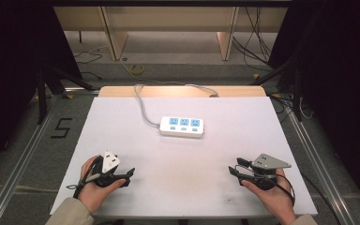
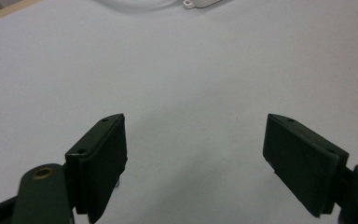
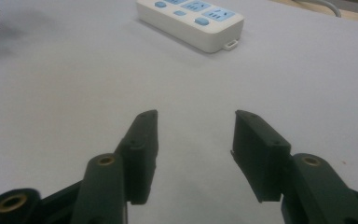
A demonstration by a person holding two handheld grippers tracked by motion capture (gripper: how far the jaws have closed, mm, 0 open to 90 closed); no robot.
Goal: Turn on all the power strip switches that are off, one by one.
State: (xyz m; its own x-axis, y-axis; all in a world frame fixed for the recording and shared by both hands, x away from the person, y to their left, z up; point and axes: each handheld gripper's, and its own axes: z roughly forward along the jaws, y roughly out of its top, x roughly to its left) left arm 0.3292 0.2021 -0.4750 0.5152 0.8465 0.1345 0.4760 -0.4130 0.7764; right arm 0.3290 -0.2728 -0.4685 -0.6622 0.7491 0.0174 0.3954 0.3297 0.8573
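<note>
A white power strip (image 1: pixel 182 126) with blue sockets lies at the centre of the white table (image 1: pixel 234 154). At lower left, the left gripper (image 1: pixel 130 174) rests with jaws spread and empty. At lower right, the right gripper (image 1: pixel 233 171) is likewise spread and empty, well apart from the strip.

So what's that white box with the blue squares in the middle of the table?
It is a power strip: a flat white block that looks like plastic, with three blue-faced sockets in a row and small blue buttons beside them. It lies flat on the white table, a grey cord trailing off the far edge. Nothing grips it.
</note>
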